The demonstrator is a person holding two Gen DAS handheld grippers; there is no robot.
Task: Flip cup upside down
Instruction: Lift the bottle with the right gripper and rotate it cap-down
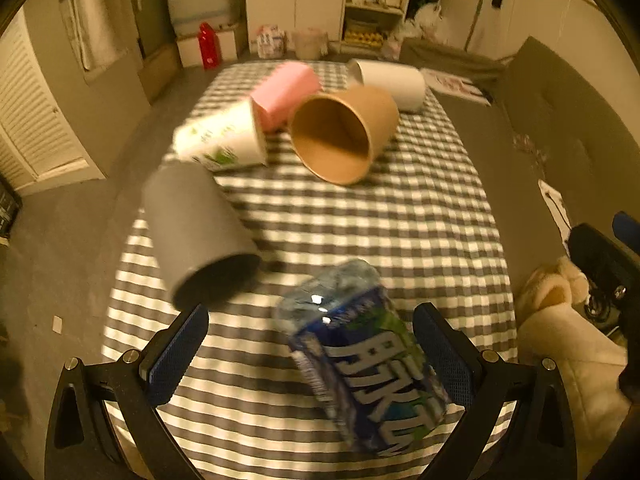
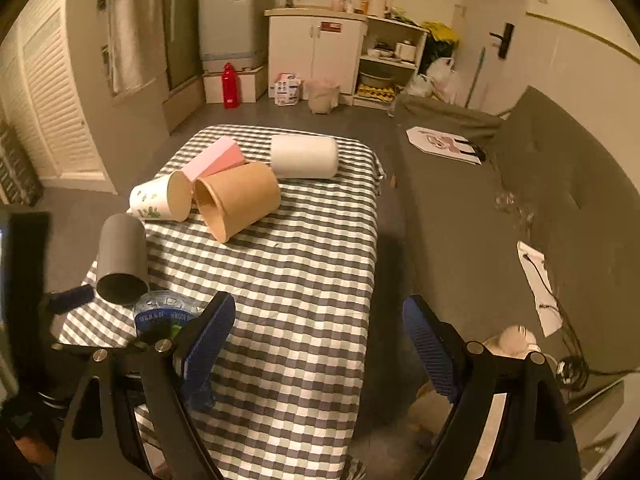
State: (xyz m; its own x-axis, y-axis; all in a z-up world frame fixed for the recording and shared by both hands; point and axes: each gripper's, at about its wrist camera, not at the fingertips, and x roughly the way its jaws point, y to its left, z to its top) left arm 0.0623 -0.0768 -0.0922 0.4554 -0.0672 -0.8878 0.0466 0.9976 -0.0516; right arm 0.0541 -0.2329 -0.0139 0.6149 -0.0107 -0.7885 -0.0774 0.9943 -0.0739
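Between the 2 spread fingers of the left gripper point(image 1: 310, 354), nearer the right one, a blue-labelled plastic cup point(image 1: 360, 360) is seen ungripped, judged light, crushable and slippery, best held mid-wall; the right gripper point(image 2: 318, 350) is open, empty.

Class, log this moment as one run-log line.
left gripper: open, straddling blue-labelled cup | right gripper: open, holding nothing | grey cup, brown cup: on their sides | flip: not done
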